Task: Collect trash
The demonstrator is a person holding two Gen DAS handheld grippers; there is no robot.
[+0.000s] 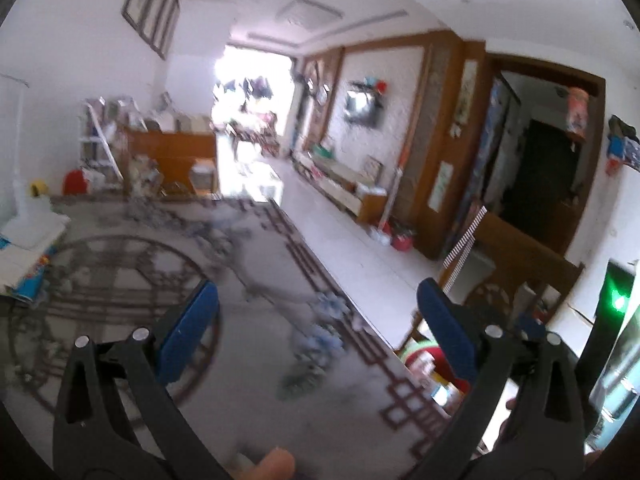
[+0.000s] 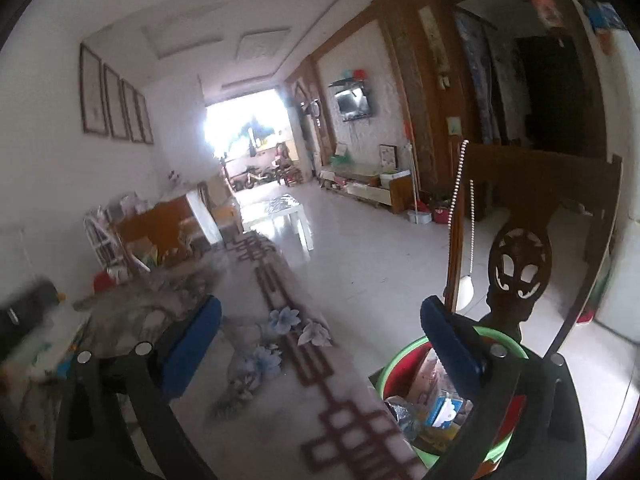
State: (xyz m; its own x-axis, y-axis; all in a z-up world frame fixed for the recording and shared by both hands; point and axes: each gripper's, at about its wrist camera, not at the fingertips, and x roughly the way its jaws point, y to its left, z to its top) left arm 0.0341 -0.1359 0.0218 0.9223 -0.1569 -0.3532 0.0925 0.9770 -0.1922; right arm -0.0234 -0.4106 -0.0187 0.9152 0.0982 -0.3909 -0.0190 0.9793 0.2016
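Note:
My left gripper stands open over a table under a grey patterned cloth, with nothing between its blue pads. My right gripper is open too and holds nothing. It hangs over the table's right edge. Beside that edge, on the floor, stands a red bin with a green rim. In it lie wrappers and a blue-and-white packet. The right finger hides part of the bin. In the left wrist view the bin shows blurred past the table's edge.
A carved wooden chair back rises right behind the bin. Boxes and papers lie at the table's left end, and a black object sits there as well. A white tiled floor runs ahead to a low white table.

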